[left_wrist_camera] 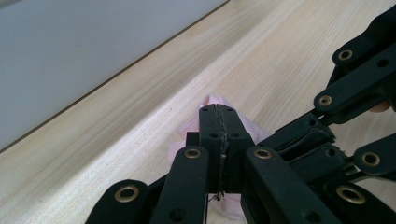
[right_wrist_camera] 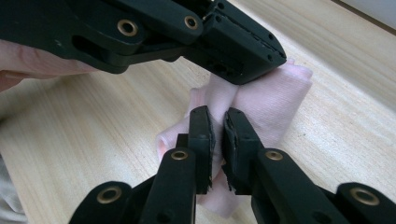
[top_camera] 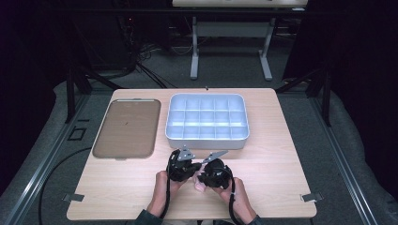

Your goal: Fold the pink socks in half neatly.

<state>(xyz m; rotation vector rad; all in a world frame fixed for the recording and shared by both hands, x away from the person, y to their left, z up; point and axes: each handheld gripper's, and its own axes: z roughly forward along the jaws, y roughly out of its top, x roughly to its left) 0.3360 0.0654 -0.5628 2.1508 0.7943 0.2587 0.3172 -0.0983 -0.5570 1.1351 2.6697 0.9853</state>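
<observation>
Both sets of jaws are clamped on the same little pink cloth [right_wrist_camera: 261, 102], so that's where everything hangs right now. My right gripper [right_wrist_camera: 217, 135] has its jaws pinched nearly together on a fold of it, and my left gripper [left_wrist_camera: 219, 126] is fully closed with just a pink edge poking out past the tips. From the right gripper view the left one comes in from above and bites the far end of the bundle, while mine holds the near end, so the cloth's long axis runs roughly from one gripper to the other. Neither hand is really nearer, they're nose to nose at the front middle of the table [top_camera: 281, 140]. Hard to say if the cloth is lifted or resting on the wood; I think it's just touching. The blue divided tray [top_camera: 206, 123] sits straight ahead past the jaws, brown flat tray [top_camera: 126, 129] off to the left.
</observation>
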